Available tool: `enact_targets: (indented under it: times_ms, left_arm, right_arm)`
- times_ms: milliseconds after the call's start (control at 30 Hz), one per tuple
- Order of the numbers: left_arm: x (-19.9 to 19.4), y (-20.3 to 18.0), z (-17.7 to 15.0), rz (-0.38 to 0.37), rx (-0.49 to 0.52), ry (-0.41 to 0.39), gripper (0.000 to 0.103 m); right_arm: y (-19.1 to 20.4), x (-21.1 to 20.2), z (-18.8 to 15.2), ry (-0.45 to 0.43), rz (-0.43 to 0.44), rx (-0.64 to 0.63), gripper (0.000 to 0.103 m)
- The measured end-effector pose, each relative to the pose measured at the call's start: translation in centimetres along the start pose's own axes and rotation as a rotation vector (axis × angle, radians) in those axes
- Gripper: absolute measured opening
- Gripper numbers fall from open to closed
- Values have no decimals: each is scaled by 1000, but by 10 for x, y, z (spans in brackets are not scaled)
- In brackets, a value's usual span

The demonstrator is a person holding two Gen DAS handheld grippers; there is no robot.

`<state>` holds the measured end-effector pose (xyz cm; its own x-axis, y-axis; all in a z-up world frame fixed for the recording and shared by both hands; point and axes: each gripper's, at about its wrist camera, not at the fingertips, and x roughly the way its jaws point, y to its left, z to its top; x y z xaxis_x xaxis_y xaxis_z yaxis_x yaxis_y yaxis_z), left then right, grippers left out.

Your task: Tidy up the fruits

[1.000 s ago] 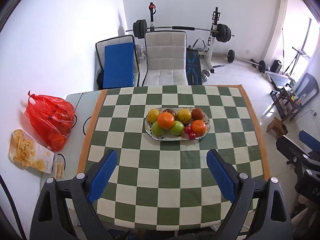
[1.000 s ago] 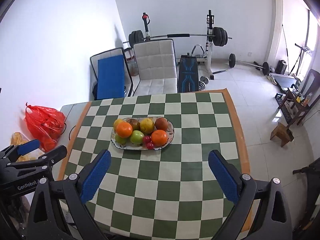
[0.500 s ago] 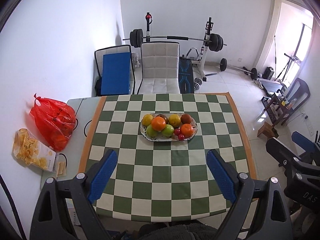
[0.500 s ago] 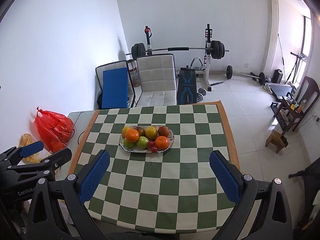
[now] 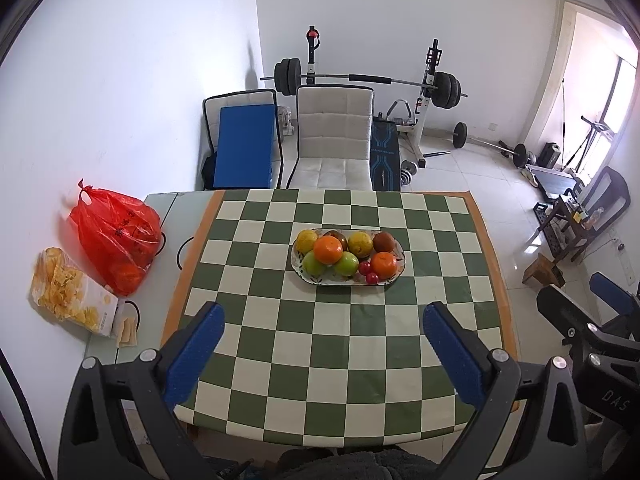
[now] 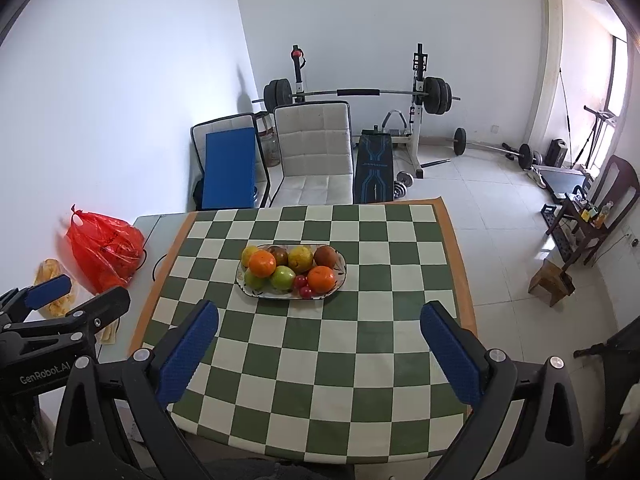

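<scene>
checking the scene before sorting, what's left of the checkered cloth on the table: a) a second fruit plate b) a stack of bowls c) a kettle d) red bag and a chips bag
d: a red bag and a chips bag lie left of the cloth.

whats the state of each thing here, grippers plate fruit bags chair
left gripper: open, empty, above the near table edge
right gripper: open, empty, above the near table edge
plate: flat on the checkered cloth, full
fruit: heaped on the plate, untouched
red bag: knotted shut, bulging
snack bag: lying flat
white chair: empty, at the far table edge
</scene>
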<state>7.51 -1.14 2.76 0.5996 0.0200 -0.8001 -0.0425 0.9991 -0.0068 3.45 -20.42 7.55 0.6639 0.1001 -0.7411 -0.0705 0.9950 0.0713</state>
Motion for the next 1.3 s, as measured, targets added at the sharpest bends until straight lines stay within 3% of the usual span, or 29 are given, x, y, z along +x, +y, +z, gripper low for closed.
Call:
enact_targets:
  times_ms: [333, 867, 1300]
  left_arm:
    - [33, 1, 5, 31, -7, 0, 102]
    - [109, 2, 8, 65, -9, 56, 102]
    - [123, 6, 7, 67, -11, 73, 102]
  right_arm:
    - [-7, 19, 5, -4, -5, 2, 103]
    - [-9, 124, 16, 50, -17, -12, 103]
    - [-14, 169, 10, 101, -28, -3, 103]
